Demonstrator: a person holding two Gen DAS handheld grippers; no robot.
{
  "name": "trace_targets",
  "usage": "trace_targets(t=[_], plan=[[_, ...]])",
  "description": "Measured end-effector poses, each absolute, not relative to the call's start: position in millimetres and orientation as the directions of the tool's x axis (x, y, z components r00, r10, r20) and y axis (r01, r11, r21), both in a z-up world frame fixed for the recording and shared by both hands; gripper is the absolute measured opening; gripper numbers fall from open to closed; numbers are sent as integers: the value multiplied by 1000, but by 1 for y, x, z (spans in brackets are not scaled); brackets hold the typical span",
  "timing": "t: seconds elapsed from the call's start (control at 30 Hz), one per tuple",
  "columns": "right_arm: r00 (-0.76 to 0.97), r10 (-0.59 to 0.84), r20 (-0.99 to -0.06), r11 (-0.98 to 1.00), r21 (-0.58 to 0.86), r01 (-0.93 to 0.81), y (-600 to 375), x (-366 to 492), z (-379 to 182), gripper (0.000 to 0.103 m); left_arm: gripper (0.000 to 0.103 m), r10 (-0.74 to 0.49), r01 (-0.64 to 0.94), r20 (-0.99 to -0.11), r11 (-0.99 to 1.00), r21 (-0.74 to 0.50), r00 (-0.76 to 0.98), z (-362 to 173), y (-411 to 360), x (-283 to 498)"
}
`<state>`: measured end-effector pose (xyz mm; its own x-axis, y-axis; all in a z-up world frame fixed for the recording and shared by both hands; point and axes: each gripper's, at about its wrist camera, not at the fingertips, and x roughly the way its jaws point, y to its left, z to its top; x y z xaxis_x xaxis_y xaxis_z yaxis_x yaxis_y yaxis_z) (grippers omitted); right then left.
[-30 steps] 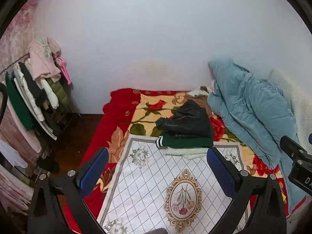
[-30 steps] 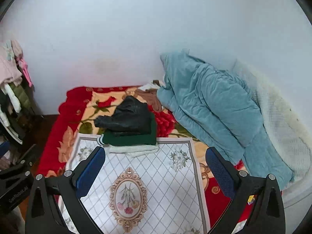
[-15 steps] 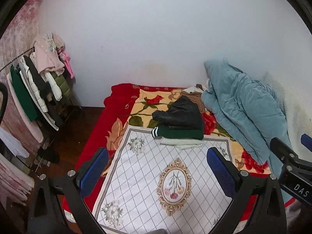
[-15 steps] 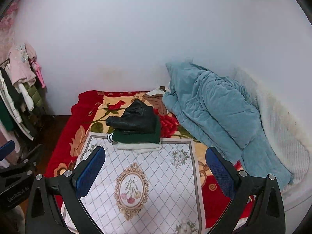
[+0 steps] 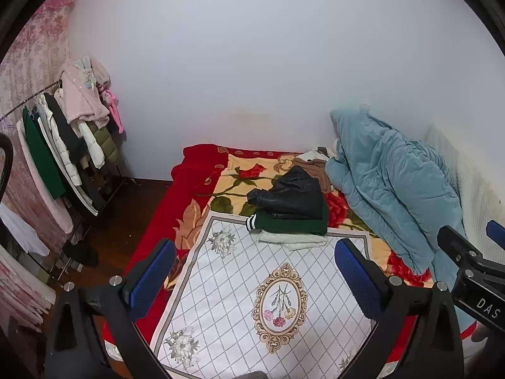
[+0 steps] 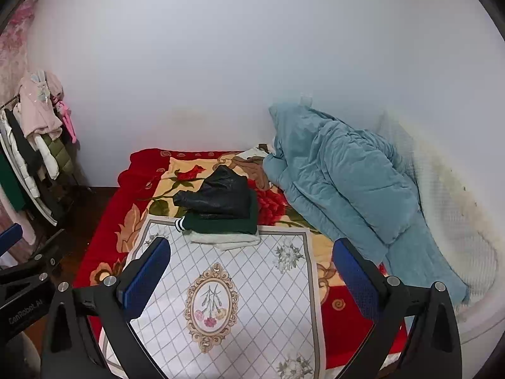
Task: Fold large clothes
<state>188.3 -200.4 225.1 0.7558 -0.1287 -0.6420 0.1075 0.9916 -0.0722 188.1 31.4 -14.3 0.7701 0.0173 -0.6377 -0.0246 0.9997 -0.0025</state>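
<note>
Both grippers, left [image 5: 255, 271] and right [image 6: 251, 268], hover spread wide and empty above the mat [image 5: 240, 287]. Folded clothes [image 5: 292, 208] lie stacked ahead at its far edge. Only the left view shows the full rack [image 5: 60, 145]; the right view shows more quilt [image 6: 344, 183].

- One stack of three folded garments [image 5: 292, 213] at 12 o'clock on the white mat [image 5: 240, 297]
- One blue quilt [image 5: 388, 183] at 2 o'clock
- One clothes rack [image 5: 60, 145] at 9 o'clock
- Two grippers, jaws apart: left gripper [image 5: 252, 271], right gripper [image 6: 249, 268]
</note>
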Motion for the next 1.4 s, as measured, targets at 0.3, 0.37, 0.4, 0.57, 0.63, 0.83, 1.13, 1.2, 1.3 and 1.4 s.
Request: trace_targets(t=[0.3,0.37,0.4,0.57,0.63,0.83,1.13,1.2,1.3,1.4], plan=[[762,-130,-635,991,-74,108,-202,185,228,103,103,17,-26,-634,1000,-5,773,-13,31,189],[762,-129,-635,992,-72,107,-203,184,229,103,103,18,-27,-635,1000,-4,773,-12,31,189],[762,-130,-635,992,-74,107,-203,185,229,103,103,18,-27,-634,1000,-5,773,-12,31,189],[760,-130,-637,991,-74,109,-203,183,228,103,103,18,-28,-634,1000,-7,773,-10,31,190],[758,-132,-639,991,-77,107,-202,182,228,103,103,20,-31,-633,1000,-7,774,-10,31,190],[759,-133,-637,991,-78,109,-201,183,229,103,103,27,-36,-630,999,-2,776,-7,27,191],[761,-134,-635,991,-76,111,-200,181,229,103,103,31,-42,-620,999,-2,784,-2,24,191],[761,-132,-636,991,-74,111,-201,181,229,103,103,34,-44,-618,999,0,786,-1,24,192],[761,-135,-635,991,-77,111,-201,181,229,103,103,33,-43,-616,999,-1,787,-1,25,191],[760,-136,-636,991,-75,114,-202,181,230,103,103,31,-41,-615,999,-2,788,0,25,191]])
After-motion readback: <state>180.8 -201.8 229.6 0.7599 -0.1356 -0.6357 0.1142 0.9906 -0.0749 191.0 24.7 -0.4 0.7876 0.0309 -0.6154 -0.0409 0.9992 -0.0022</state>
